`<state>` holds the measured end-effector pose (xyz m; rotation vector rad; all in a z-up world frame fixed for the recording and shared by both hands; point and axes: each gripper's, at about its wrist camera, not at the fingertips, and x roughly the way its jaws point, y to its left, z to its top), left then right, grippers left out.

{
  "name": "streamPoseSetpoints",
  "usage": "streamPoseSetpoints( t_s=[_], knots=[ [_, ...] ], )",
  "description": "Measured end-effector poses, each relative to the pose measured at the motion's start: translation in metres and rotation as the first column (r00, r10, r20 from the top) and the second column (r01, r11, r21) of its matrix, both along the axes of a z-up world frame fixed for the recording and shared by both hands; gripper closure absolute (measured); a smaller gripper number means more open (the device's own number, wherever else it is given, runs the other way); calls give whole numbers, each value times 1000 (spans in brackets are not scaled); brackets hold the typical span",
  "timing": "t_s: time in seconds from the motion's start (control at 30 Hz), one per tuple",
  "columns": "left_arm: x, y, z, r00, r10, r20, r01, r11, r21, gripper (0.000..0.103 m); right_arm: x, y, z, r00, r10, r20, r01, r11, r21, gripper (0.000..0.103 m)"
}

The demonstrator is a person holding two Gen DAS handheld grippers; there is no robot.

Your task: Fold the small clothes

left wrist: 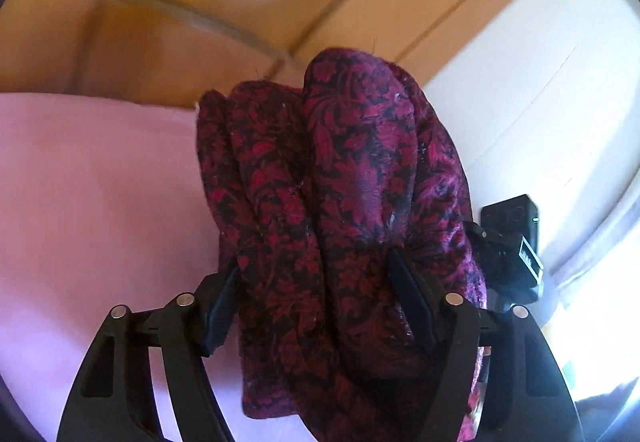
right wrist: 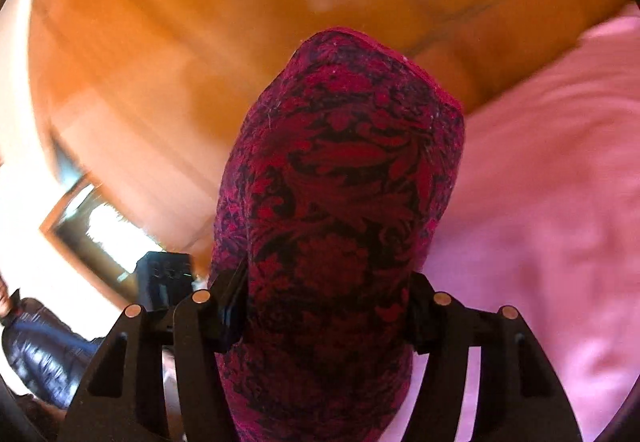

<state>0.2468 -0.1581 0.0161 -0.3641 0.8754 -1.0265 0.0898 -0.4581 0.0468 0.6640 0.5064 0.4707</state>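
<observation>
Both my grippers clamp one bunched dark red flowered cloth (left wrist: 352, 177) — lifted above the pink bedsheet (left wrist: 92, 201). My left gripper (left wrist: 316, 282) pinches thick folds between its pads; my right gripper (right wrist: 328, 302) squeezes another bundle. Behind — an orange wooden panel (right wrist: 180, 61).

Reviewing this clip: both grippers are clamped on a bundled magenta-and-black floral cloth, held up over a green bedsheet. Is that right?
Not quite: the bedsheet is pink, not green, as both wrist views show. The rest holds: the left gripper and the right gripper are each clamped on the bundled magenta-and-black floral cloth, held up over the sheet.
</observation>
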Motion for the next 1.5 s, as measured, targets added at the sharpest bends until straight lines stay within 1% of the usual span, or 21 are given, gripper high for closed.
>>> streamPoseSetpoints(
  t_s=[0.07,0.13,0.2,0.27,0.33,0.37,0.47,0.5,0.53,0.6,0.7,0.77,0.83,0.9,0.93,0.97,1.07,1.2,1.37,1.47,1.5],
  knots=[
    [8,-47,-14,1000,-25,-17,27,989,142,44,1,-29,-24,992,-94,-82,91,995,-36,43],
    [13,-77,-34,1000,-25,-12,27,955,295,45,6,-40,-49,978,-139,-153,128,989,-80,40],
    [5,-86,-40,1000,-8,24,0,947,321,45,6,-47,-75,967,-172,-186,164,985,-60,25],
    [-2,-85,-36,998,27,54,-43,941,337,45,-2,-48,-74,966,-196,-171,191,980,-50,18],
    [-20,-81,-32,992,57,110,-94,927,363,48,-10,-45,-61,959,-245,-146,230,967,-109,19],
    [-38,-80,-32,987,71,142,-121,915,385,49,-17,-43,-49,952,-285,-110,267,951,-158,25],
    [-46,-79,-33,976,108,190,-181,886,426,51,-39,-32,-16,941,-338,-9,325,910,-257,45],
    [-52,-72,-32,974,112,196,-188,881,433,51,-41,-23,-7,944,-330,18,322,904,-282,51],
    [-55,-73,-32,974,116,197,-193,877,440,51,-39,-8,0,947,-319,33,312,894,-323,52],
    [-54,-74,-31,973,130,190,-204,870,448,51,-24,12,-1,952,-307,1,283,875,-394,55],
    [-43,-68,-35,970,151,190,-223,862,455,51,13,23,-23,926,-371,-66,282,799,-530,55],
    [-39,-66,-38,969,181,167,-237,870,433,50,32,24,-37,913,-400,-77,297,783,-546,55],
    [-45,-63,-33,962,207,178,-266,858,440,48,29,25,-32,913,-402,-69,299,775,-557,53],
    [-43,-77,-26,949,218,226,-301,837,457,47,21,26,-22,913,-404,-49,310,769,-559,48],
    [-50,-77,-22,940,231,252,-327,826,459,41,14,27,-19,915,-402,-30,320,769,-554,45],
    [-57,-75,-16,926,251,281,-359,816,454,39,8,29,-14,915,-404,-23,328,774,-542,36],
    [-76,-67,0,898,289,332,-413,814,408,29,-15,27,-6,909,-416,4,365,792,-489,30],
    [-98,-55,13,877,310,368,-446,809,382,25,-48,42,-1,889,-458,29,416,779,-470,22],
    [-123,-44,12,856,332,396,-482,790,379,17,-87,65,-3,834,-544,87,502,686,-527,10],
    [-134,-41,12,844,343,412,-503,773,385,17,-105,78,-6,799,-588,123,544,621,-564,3],
    [-142,-37,13,838,348,421,-513,766,387,16,-110,82,-8,795,-593,127,547,612,-570,2]
  ],
)
